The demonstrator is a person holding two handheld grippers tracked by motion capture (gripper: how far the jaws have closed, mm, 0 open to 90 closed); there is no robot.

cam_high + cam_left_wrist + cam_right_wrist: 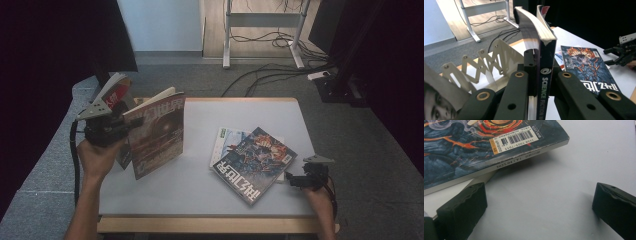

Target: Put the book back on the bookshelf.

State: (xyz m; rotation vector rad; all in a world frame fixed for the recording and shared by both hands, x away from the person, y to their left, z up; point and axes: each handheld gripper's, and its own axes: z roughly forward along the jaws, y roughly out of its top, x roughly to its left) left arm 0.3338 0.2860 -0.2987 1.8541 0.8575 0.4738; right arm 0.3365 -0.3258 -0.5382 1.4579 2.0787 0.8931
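Three magazines are in play. The left gripper (541, 75) clamps one magazine (155, 132) upright by its spine, printed "SCIENCE FICTION", above the table's (190, 190) left edge. Two stacked magazines (252, 162) lie near the right edge, the top spine reading "2025.04". Beside them the right gripper (539, 212) rests with its jaws spread.

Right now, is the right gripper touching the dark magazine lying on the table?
Apart: the right gripper view shows the right gripper open, with bare table between it and the dark magazine.

A magazine (546, 75) was clamped upright by its spine in the left tool (543, 72); another magazine (586, 67) lay on the worktop (621, 75).
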